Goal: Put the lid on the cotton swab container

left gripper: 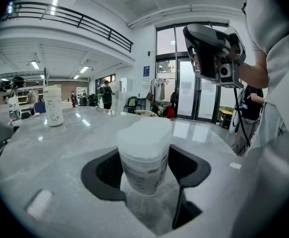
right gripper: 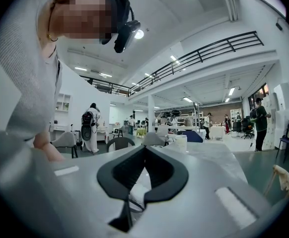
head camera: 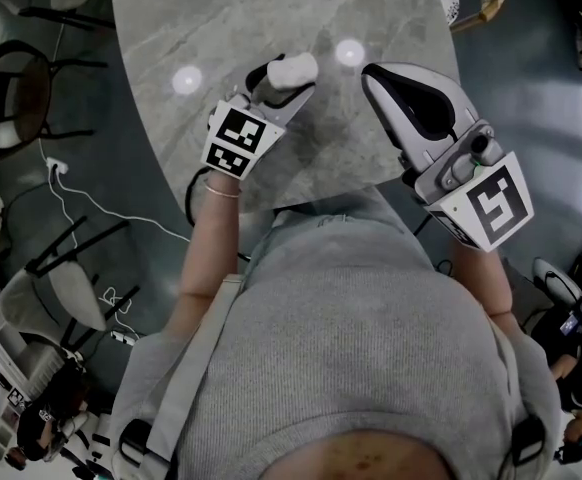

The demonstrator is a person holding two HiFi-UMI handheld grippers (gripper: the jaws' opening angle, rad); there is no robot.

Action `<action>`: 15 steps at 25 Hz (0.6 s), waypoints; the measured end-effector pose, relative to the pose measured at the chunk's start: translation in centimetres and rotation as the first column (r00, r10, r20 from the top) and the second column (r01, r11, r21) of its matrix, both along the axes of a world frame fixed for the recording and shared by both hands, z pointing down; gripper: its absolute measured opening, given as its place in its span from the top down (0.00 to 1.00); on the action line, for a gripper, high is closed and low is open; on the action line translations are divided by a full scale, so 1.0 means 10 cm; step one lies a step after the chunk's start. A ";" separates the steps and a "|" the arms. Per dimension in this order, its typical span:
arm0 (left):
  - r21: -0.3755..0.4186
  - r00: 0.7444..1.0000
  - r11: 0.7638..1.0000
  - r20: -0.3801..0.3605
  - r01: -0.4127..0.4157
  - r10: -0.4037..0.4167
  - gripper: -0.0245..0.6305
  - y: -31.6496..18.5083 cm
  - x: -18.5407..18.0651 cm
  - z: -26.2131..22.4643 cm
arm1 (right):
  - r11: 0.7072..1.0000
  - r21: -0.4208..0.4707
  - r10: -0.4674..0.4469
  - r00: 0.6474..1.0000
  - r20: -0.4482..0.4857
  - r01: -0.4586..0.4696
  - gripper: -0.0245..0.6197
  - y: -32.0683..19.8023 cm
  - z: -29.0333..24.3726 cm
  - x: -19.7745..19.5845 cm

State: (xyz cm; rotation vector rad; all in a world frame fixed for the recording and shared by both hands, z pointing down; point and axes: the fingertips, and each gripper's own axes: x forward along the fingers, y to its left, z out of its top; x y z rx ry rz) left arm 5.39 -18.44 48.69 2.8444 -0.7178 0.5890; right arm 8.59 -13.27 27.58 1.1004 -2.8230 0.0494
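Observation:
The cotton swab container (left gripper: 143, 157) is a white, printed tub with a translucent white lid (left gripper: 145, 133) sitting on its top. My left gripper (left gripper: 147, 171) holds it upright, with a dark jaw against each side. In the head view the container (head camera: 293, 69) sticks out of the left gripper (head camera: 276, 90) over the grey marble table (head camera: 221, 28). My right gripper (head camera: 371, 72) hangs just to the right of it, a little apart, with its jaws shut and empty. In the right gripper view the right gripper (right gripper: 143, 150) shows its tips meeting.
A white printed bottle (left gripper: 53, 105) stands far back on the table at the left. Dark chairs (head camera: 11, 88) and a white cable (head camera: 81, 200) are on the floor left of the table. The table's near edge runs just in front of the person's grey sweater (head camera: 351, 318).

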 end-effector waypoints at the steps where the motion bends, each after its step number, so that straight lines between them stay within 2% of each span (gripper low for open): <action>1: -0.001 1.000 1.000 0.006 -0.003 0.003 0.55 0.00 0.01 0.02 | 1.000 0.000 0.001 1.000 -0.001 -0.001 0.96 0.00 0.00 0.01; 10: -0.004 0.999 1.000 0.042 -0.029 0.029 0.55 0.02 0.03 0.16 | 0.999 -0.018 0.030 0.999 0.021 -0.030 0.96 -0.01 -0.01 -0.02; 15: -0.020 0.997 0.999 0.061 -0.043 0.044 0.55 0.04 0.04 0.26 | 0.999 -0.006 0.032 0.999 0.002 -0.032 0.96 0.02 0.05 0.04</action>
